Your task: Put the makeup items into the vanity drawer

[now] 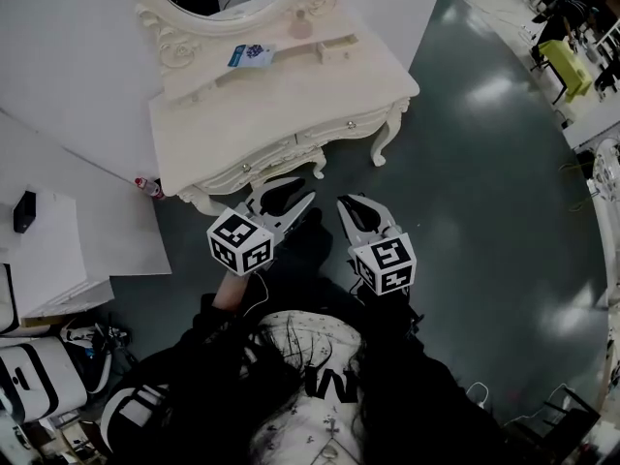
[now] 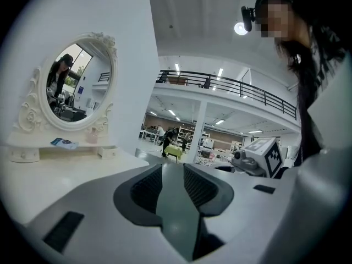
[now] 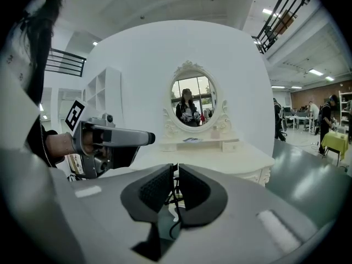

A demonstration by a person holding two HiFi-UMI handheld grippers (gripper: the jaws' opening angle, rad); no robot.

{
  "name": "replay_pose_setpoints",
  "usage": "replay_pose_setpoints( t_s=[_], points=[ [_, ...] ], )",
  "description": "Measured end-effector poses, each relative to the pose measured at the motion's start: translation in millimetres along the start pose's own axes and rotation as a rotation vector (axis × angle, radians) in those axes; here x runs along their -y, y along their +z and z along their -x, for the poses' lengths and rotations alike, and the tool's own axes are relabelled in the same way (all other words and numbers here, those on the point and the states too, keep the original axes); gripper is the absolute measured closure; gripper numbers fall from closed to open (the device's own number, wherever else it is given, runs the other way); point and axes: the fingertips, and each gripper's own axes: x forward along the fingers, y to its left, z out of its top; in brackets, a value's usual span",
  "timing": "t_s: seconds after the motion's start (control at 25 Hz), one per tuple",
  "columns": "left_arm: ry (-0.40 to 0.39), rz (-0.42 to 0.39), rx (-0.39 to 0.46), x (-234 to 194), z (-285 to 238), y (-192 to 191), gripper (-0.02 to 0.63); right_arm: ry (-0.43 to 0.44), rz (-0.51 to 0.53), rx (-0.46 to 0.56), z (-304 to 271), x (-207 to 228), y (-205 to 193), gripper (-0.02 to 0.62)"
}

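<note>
While both hang empty before the vanity (image 1: 271, 114), left gripper (image 1: 286, 194) slightly parted, right gripper (image 1: 360, 206) nearly closed, the drawer (image 1: 329, 134) looks shut and the makeup items (image 1: 250, 55) wait on the mirror shelf (image 1: 291, 51), so pinch a knob (image 1: 351, 124) squarely and pull straight.

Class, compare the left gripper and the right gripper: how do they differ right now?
The left gripper has its jaws apart with a clear gap; the right gripper has its jaws almost together. In the head view, the left gripper's tip lies nearer the vanity front than the right gripper's. Both hold nothing.
</note>
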Motion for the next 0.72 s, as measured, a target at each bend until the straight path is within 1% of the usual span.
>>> replay_pose_setpoints(
  t_s=[0.12, 0.28, 0.48, 0.64, 0.72],
  points=[
    [-0.022, 0.007, -0.004, -20, -21, 3, 0.483, -0.009, -0.006, -0.009, -20, 19, 3, 0.555],
    [-0.048, 0.013, -0.004, -58, -52, 13, 0.483, -0.024, -0.023, -0.02, -59, 53, 12, 0.555],
    [-0.082, 0.008, -0.009, -110, -95, 39, 0.483, -0.058, -0.026, -0.051, -109, 100, 35, 0.555],
    [-0.092, 0.001, -0.006, -153, -117, 60, 0.483, -0.058, -0.031, -0.066, -151, 123, 56, 0.555],
    [-0.097, 0.011, -0.01, -173, -126, 65, 0.483, -0.059, -0.029, -0.082, -171, 132, 61, 0.555]
  ],
)
